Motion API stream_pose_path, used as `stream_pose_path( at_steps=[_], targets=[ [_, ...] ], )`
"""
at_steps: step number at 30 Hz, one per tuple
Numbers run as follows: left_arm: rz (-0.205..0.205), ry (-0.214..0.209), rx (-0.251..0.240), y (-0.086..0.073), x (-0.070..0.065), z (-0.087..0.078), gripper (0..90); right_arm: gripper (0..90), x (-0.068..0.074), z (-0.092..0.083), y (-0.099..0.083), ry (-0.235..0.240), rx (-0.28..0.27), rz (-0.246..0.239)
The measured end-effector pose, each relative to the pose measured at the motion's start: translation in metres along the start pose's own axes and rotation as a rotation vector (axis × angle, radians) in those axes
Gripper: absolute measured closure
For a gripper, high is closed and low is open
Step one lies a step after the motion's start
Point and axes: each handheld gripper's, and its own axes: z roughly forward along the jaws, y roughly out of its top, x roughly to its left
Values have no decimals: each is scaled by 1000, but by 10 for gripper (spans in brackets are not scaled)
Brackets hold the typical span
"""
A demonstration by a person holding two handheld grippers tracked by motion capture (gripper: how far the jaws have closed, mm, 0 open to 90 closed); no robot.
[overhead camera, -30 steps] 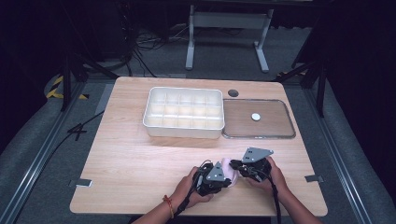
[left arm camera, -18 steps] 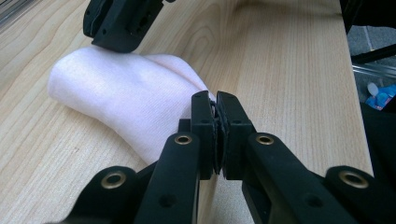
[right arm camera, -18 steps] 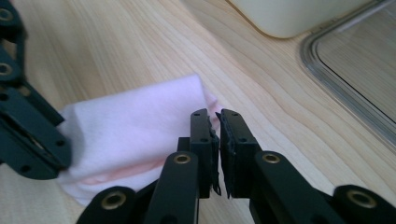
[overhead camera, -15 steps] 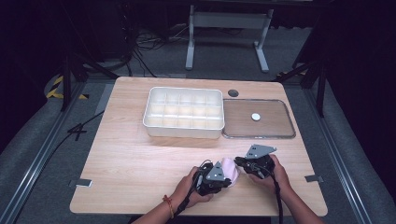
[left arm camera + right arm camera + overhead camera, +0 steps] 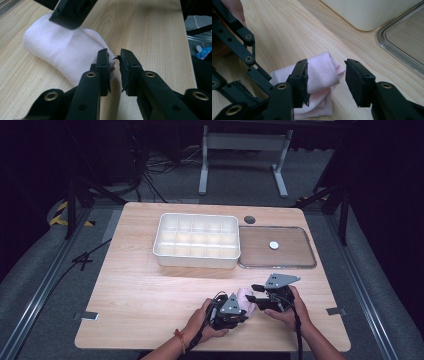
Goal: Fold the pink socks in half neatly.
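Observation:
A pale pink folded cloth [image 5: 245, 296] lies on the wooden table [image 5: 150, 290] near its front edge, between my two grippers. My left gripper [image 5: 243, 310] comes in from the left. In the left gripper view its jaws [image 5: 115, 53] stand a narrow gap apart, with the edge of the cloth [image 5: 57, 50] under the left one. My right gripper [image 5: 253, 293] is open. In the right gripper view it [image 5: 326, 63] straddles the rolled end of the cloth [image 5: 322, 72] without touching it.
A white compartment tray [image 5: 195, 261] stands at the table's middle, with a clear lid [image 5: 295, 252] flat beside it on the right. A dark round hole [image 5: 249, 219] sits behind them. Tape marks lie near the front corners.
The grippers, pressed close together a second ago, have drawn slightly apart, and the pink cloth now shows between them. The right gripper sits a little higher and farther right.

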Motion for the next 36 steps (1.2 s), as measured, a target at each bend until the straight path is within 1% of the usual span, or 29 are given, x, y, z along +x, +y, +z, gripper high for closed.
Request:
stream_pose_path(
  at_steps=[2, 4, 5, 6, 9, 10, 12, 13, 14, 16, 17, 18, 20, 21, 22, 23, 25, 26, 29, 30, 31, 32, 33, 36],
  targets=[
    [1, -7, -12, 0, 0, -1, 731, 485, 0, 3, 0, 6, 7, 5],
    [27, -6, -7, 2, -2, -6, 701, 456, 1, 5, 0, 7, 14, 15],
    [27, -6, -7, 2, -2, -6, 686, 436, 0, 6, -1, 6, 20, 13],
    [35, -7, -17, 4, -2, -9, 686, 436, 0, 6, -1, 6, 20, 13],
    [32, 9, -40, 7, -1, -24, 625, 411, -1, 6, 0, -1, 14, 30],
    [34, 11, -44, 8, 0, -27, 610, 400, -1, 6, 0, -5, 11, 33],
    [24, 25, -45, 8, 1, -34, 565, 380, 1, 5, 2, -23, 2, 41],
    [30, 34, -39, 7, 2, -37, 565, 380, 1, 5, 2, -23, 2, 41],
    [29, 40, -19, 6, 3, -39, 542, 378, 2, 6, 2, -22, 1, 44],
    [36, 68, 16, 3, 5, -45, 488, 370, 2, 7, 3, -25, 5, 43],
    [39, 73, 26, 2, 5, -46, 463, 366, 2, 8, 3, -25, 8, 50],
    [42, 88, 45, 0, 6, -50, 442, 359, 1, 9, 2, -20, 10, 56],
    [43, 108, 67, -3, 8, -56, 401, 344, 0, 12, 1, -14, 34, 65],
    [30, 120, 75, -6, 10, -60, 381, 340, 0, 15, 0, -8, 47, 68],
    [21, 140, 89, -12, 12, -67, 350, 330, -3, 20, -3, 5, 69, 82],
    [21, 140, 89, -12, 12, -67, 344, 330, -3, 20, -3, 5, 69, 82],
    [8, 158, 102, -22, 15, -77, 340, 320, -6, 22, -4, 30, 75, 116],
    [2, 168, 107, -26, 16, -82, 334, 321, -8, 23, -5, 39, 80, 120],
    [-25, 190, 132, -41, 19, -95, 312, 354, -11, 28, -7, 102, 101, 156],
    [-33, 201, 138, -48, 21, -101, 309, 364, -12, 29, -8, 124, 101, 169],
    [-44, 205, 140, -52, 22, -104, 308, 370, -13, 29, -7, 128, 108, 162],
    [-51, 213, 144, -57, 23, -108, 305, 422, -13, 29, -6, 130, 115, 161],
    [-59, 221, 147, -62, 25, -113, 304, 478, -13, 29, -5, 155, 118, 162],
    [-91, 250, 161, -77, 29, -124, 298, 554, -12, 29, -5, 188, 125, 155]
  ],
)
